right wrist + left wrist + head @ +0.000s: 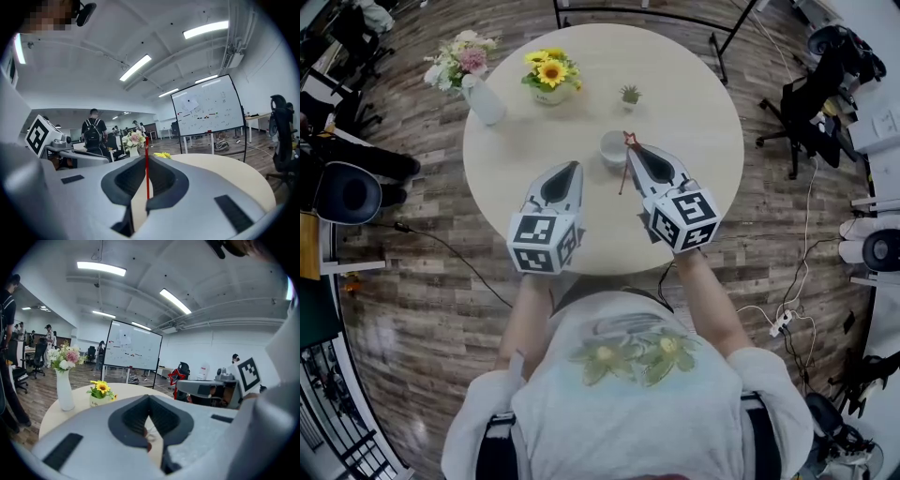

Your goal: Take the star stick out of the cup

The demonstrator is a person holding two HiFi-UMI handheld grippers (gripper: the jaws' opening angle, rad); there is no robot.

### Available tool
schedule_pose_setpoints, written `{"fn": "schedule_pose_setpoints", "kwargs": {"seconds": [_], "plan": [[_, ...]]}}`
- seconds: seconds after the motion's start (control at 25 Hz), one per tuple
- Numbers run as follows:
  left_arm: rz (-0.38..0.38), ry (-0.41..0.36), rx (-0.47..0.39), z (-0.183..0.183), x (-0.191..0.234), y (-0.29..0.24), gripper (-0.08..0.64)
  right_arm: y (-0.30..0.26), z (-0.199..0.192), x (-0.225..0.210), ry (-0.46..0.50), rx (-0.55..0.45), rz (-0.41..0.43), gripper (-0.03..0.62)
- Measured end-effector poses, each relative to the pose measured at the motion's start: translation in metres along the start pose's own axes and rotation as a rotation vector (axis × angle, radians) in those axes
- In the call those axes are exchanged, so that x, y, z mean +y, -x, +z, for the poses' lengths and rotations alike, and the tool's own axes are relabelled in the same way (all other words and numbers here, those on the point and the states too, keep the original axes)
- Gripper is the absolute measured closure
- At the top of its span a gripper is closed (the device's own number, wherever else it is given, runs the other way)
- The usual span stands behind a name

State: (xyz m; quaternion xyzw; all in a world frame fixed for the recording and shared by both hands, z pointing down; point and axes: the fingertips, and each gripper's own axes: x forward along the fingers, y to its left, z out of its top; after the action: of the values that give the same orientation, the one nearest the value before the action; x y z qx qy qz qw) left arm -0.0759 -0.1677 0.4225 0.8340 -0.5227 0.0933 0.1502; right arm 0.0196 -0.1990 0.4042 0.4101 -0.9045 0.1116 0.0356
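On the round table (694, 103) stands a white cup (612, 148), just left of my right gripper (631, 150). That gripper is shut on the star stick (624, 169), a thin red stick with a red star on top. The stick stands upright outside the cup, its lower end toward the table's near side. In the right gripper view the stick (147, 173) rises between the closed jaws of the right gripper (146, 161). My left gripper (573, 167) hovers left of the cup with its jaws together and nothing in them. In the left gripper view, the left gripper (149, 401) has the red star (177, 377) to its right.
A white vase of flowers (484, 98), a sunflower pot (551, 80) and a small green plant (630, 95) stand on the table's far half. Office chairs (811, 103) and a whiteboard stand (731, 28) surround the table. People stand in the background.
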Motion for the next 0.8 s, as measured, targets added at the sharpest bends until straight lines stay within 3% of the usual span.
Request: {"fn": "schedule_pose_setpoints", "kwargs": {"seconds": [0.28, 0.8], "plan": [[-0.012, 0.012, -0.002, -0.004, -0.020, 0.010, 0.558, 0.022, -0.008, 0.014, -0.024, 0.006, 0.011, 0.561], [-0.022, 0.009, -0.006, -0.009, -0.049, 0.022, 0.558, 0.048, -0.014, 0.032, 0.021, 0.019, 0.024, 0.561]]}}
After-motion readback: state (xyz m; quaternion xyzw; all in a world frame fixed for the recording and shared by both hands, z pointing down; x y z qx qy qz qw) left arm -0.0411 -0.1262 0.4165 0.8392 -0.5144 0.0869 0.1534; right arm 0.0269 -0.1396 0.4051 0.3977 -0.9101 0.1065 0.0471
